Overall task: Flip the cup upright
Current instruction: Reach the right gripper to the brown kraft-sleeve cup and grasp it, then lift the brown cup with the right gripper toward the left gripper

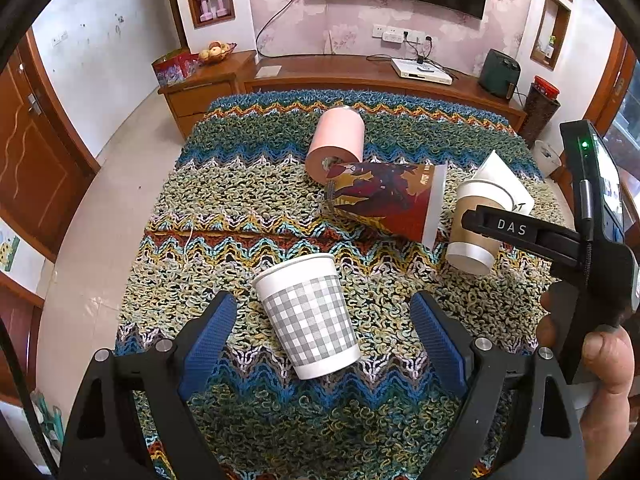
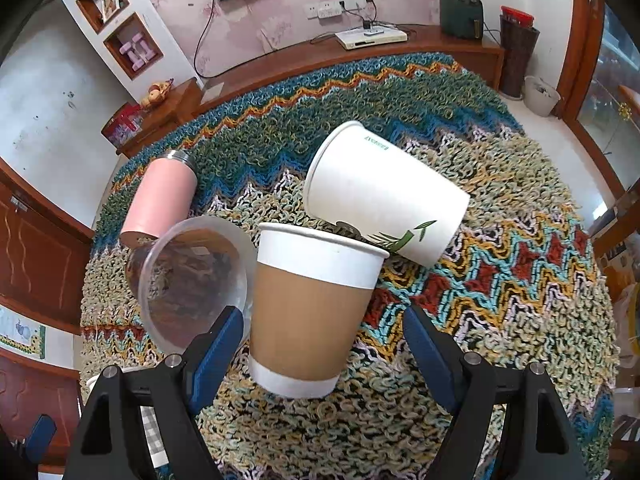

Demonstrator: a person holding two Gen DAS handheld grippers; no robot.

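**Crowded cups on a shaggy cover invite a knock-on tumble**

Both grippers are spread wide, grasping nothing. The left gripper (image 1: 324,340) straddles the checked cup (image 1: 308,316), lying on its side. The right gripper (image 2: 324,344) frames the brown-sleeved cup (image 2: 312,304), also tipped over. A clear plastic cup (image 2: 192,280) at 9 o'clock and a white cup (image 2: 384,196) at 1 o'clock crowd it; closing may shove them. The looped woven cover (image 2: 500,280) is uneven, so a righted cup may topple. Beyond: a wooden TV cabinet (image 1: 360,74).

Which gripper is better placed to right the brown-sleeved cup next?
Probably the right gripper: its open jaws already flank the brown-sleeved cup, which looks tilted. The left gripper instead brackets the checkered cup, farther from it.
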